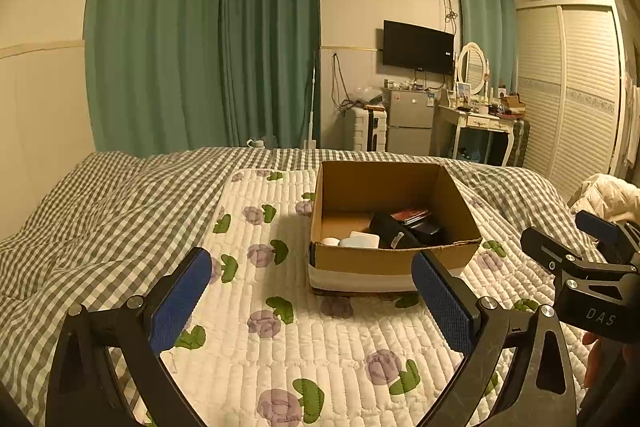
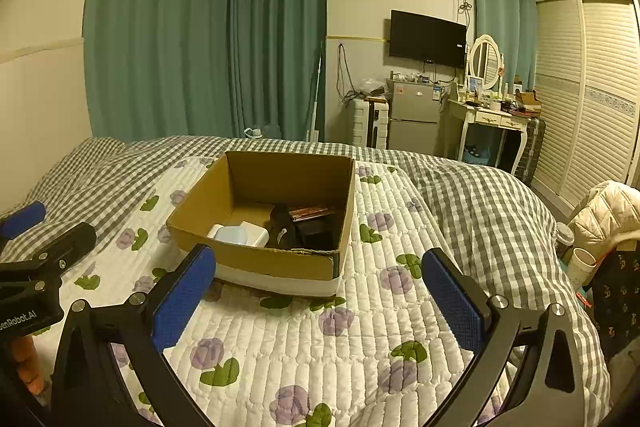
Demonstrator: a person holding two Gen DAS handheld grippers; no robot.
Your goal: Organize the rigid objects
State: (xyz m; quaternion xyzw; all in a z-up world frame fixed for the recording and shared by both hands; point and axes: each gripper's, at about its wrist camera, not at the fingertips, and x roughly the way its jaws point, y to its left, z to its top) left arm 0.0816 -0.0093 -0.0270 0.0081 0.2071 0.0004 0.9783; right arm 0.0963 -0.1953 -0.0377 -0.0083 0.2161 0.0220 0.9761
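Note:
An open cardboard box [image 1: 384, 259] sits on the white floral quilt [image 1: 280, 347] on the bed; it also shows in the right wrist view [image 2: 256, 259]. Inside lie a white case [image 1: 360, 239] [image 2: 240, 234], a black object [image 1: 396, 229] [image 2: 286, 227] and a reddish flat item [image 1: 410, 215] [image 2: 312, 213]. My left gripper [image 1: 312, 299] is open and empty, held above the quilt in front of the box. My right gripper [image 2: 320, 301] is open and empty, just right of the left one; it shows at the right edge of the left wrist view [image 1: 580, 247].
A grey checked duvet [image 1: 100, 219] covers the bed around the quilt. A cream jacket [image 2: 604, 215] hangs at the bed's right side. Beyond the bed stand a small fridge [image 1: 410, 121], a dressing table [image 1: 480, 123], a louvred wardrobe [image 1: 572, 95] and green curtains [image 1: 200, 47].

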